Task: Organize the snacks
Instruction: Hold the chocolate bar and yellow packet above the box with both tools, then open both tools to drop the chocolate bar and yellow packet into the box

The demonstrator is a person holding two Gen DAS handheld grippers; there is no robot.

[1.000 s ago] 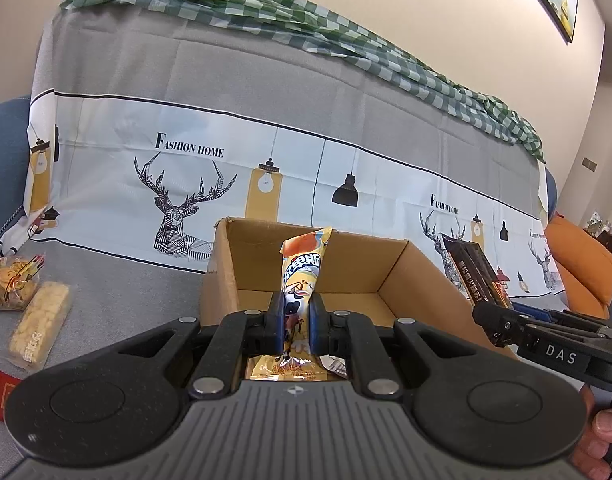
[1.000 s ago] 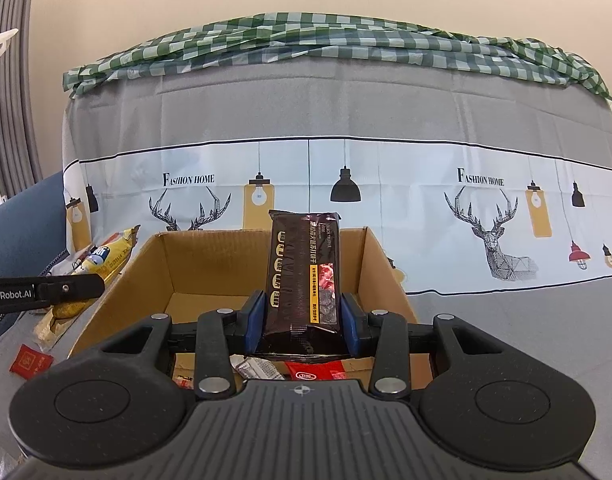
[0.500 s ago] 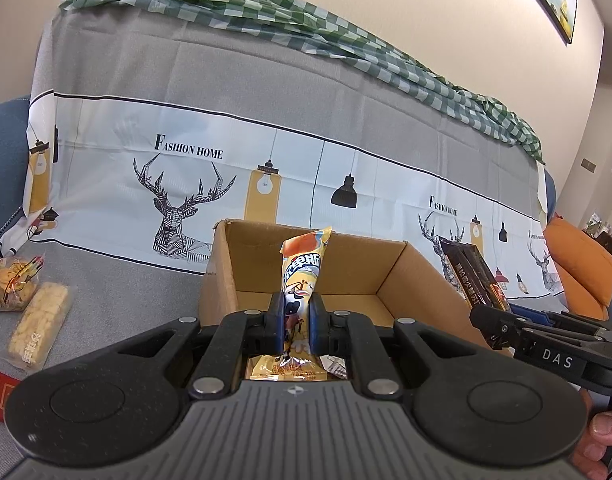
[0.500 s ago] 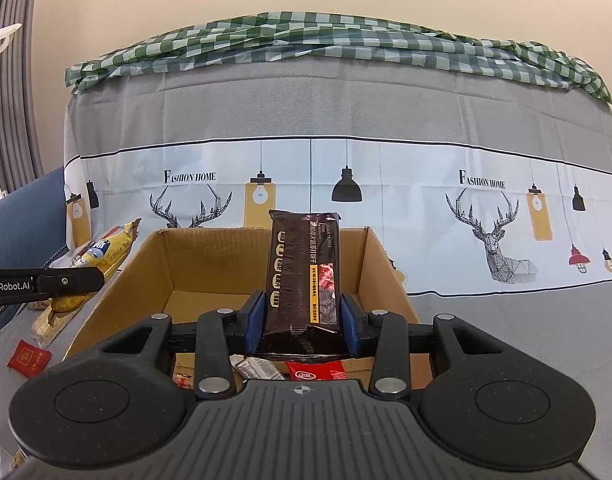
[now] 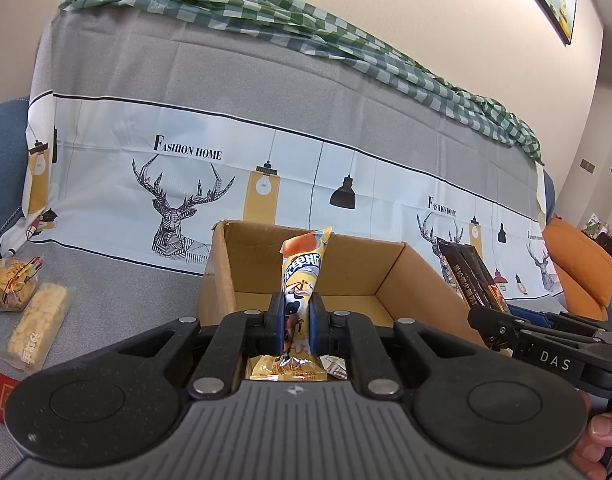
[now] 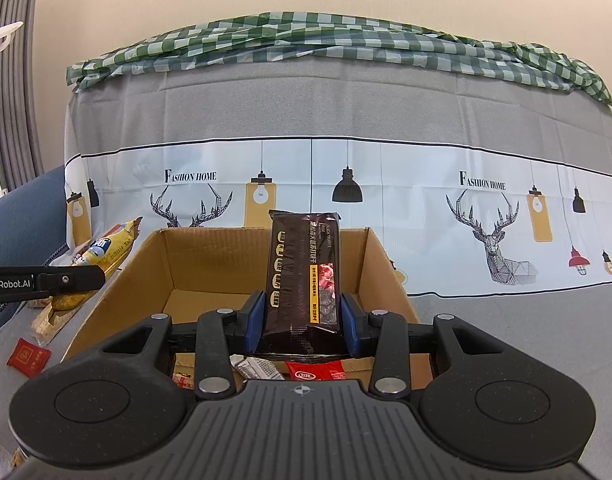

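An open cardboard box [image 5: 401, 276] [image 6: 154, 268] stands on the grey sofa seat. My left gripper [image 5: 297, 320] is shut on a yellow-orange snack packet [image 5: 302, 268], held upright over the box's near edge. My right gripper [image 6: 302, 320] is shut on a dark brown snack packet [image 6: 304, 276], also upright over the box. Each gripper shows in the other's view: the right one with its dark packet [image 5: 471, 278] at the box's right, the left one with its yellow packet [image 6: 102, 256] at the box's left. Several small packets [image 6: 317, 372] lie on the box floor.
Loose snacks lie on the seat left of the box: a bag of yellow crisps [image 5: 8, 280], a pale biscuit packet [image 5: 36, 320] and a small red packet [image 6: 28, 354]. A deer-print cloth [image 6: 385, 184] covers the sofa back. An orange cushion [image 5: 577, 272] sits at the right.
Both grippers keep their packets and have barely moved. The left gripper has drifted slightly left as seen from the right wrist view.
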